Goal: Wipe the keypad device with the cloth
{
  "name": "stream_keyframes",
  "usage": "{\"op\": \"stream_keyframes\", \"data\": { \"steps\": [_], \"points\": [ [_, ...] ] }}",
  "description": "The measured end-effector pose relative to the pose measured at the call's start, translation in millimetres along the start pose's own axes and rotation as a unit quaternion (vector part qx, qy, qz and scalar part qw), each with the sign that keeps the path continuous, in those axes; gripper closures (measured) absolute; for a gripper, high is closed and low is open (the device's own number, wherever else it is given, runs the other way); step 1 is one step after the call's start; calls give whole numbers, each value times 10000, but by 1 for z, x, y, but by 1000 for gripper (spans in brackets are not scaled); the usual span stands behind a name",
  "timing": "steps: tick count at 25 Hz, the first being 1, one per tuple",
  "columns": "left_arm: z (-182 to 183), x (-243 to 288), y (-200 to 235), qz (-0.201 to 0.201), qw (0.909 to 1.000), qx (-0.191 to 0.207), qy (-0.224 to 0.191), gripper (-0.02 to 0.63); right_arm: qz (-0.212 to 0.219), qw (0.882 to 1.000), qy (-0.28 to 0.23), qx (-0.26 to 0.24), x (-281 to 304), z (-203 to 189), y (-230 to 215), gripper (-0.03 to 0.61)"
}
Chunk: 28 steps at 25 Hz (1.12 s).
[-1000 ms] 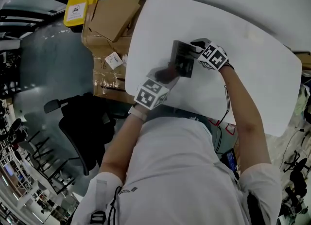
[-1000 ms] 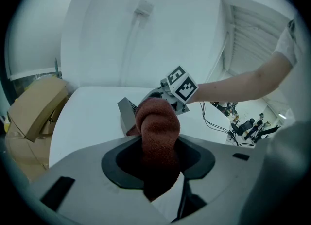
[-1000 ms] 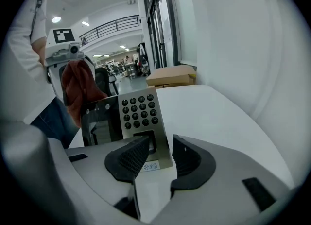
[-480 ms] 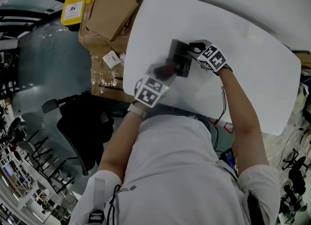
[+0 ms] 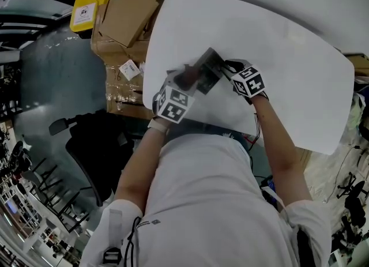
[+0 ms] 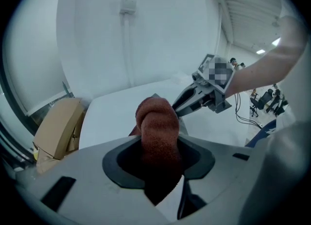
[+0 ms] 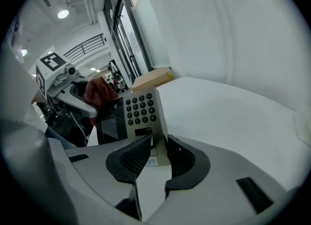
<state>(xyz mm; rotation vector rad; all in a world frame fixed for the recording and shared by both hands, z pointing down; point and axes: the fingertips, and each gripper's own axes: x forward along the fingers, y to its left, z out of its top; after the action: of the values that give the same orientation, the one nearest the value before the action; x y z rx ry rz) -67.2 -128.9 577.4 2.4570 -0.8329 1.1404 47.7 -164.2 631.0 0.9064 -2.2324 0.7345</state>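
Observation:
The dark keypad device (image 5: pixel 206 70) is tilted up off the white table (image 5: pixel 288 52) near its left edge. In the right gripper view its number keys (image 7: pixel 139 108) face me, and its lower edge sits between the jaws of my right gripper (image 7: pixel 156 153). Those jaws have just been closing and grip the device. My left gripper (image 6: pixel 158 146) is shut on a bunched reddish-brown cloth (image 6: pixel 156 127). In the head view the cloth (image 5: pixel 185 77) rests against the device's left side. The right gripper view shows the cloth (image 7: pixel 99 93) behind the device's screen, so the contact itself is hidden.
Cardboard boxes (image 5: pixel 130 15) and a yellow box (image 5: pixel 92 6) are stacked on the floor left of the table. A black office chair (image 5: pixel 92 145) stands to the person's left. A cable (image 5: pixel 258 136) hangs off the table's near edge under the right arm.
Both grippers and the device have moved left toward the table's left edge. The device has rotated and tipped. The left gripper with the cloth has shifted up and left alongside it.

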Motion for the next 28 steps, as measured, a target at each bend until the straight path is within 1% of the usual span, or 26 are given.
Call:
{"op": "stream_keyframes", "data": {
  "steps": [6,11,14,17,19,21,23,25,28],
  "points": [
    [-1,1,1,301,9992,280,-14,445,-188,9997,63,172,-13,-18,13,469],
    [-1,1,0,401,9989,252,-60,445,-243,9991,34,332,-24,-34,24,475],
    [-1,-1,0,534,9982,254,-118,445,-217,9993,-9,309,-27,-39,27,479],
    [0,-3,-1,857,9952,427,-181,445,-211,9993,-55,291,-26,-39,28,479],
    [1,-5,-3,1164,9908,655,-226,445,-195,9991,-97,375,-26,-38,28,479],
    [2,-6,-4,1427,9865,742,-299,446,-200,9985,-151,491,-26,-39,27,479],
    [1,-7,-4,1588,9842,707,-335,446,-238,9978,-170,594,-27,-41,26,479],
    [2,-9,-6,1652,9837,626,-339,446,-323,9974,-162,626,-27,-41,26,479],
    [5,-14,-13,1559,9861,338,-463,446,-510,9971,-173,543,-27,-42,26,479]
  ]
}}
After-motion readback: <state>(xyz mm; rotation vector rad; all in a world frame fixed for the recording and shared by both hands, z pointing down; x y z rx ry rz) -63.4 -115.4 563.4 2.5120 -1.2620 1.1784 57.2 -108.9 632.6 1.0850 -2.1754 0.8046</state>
